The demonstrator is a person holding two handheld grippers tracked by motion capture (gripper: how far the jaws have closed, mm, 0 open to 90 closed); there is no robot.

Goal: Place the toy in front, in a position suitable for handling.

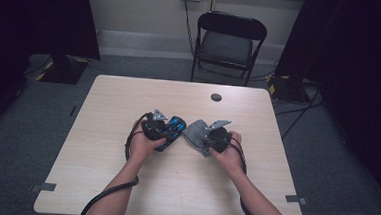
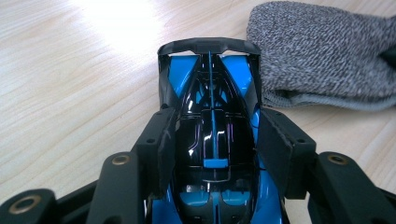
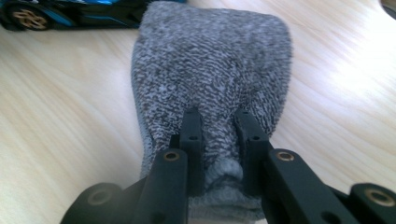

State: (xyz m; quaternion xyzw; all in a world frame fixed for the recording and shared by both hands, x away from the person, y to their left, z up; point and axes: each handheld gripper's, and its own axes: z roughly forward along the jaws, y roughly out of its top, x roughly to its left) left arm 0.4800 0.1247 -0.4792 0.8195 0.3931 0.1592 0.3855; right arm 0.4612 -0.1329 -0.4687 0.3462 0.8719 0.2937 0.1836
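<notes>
A blue and black toy racing car lies on the light wooden table, near its middle. My left gripper straddles the car's cabin from behind, its two pads pressed on the sides; in the high view it sits over the car's left end. A grey knitted sock lies flat just right of the car. My right gripper is shut on the sock's near end, with fabric bunched between the jaws. In the right gripper view the car shows beyond the sock's far left corner.
A round cable hole is set in the table's far side. A black folding chair stands behind the table. Black curtains hang at both sides of the room. Cables trail from both grippers toward the near edge.
</notes>
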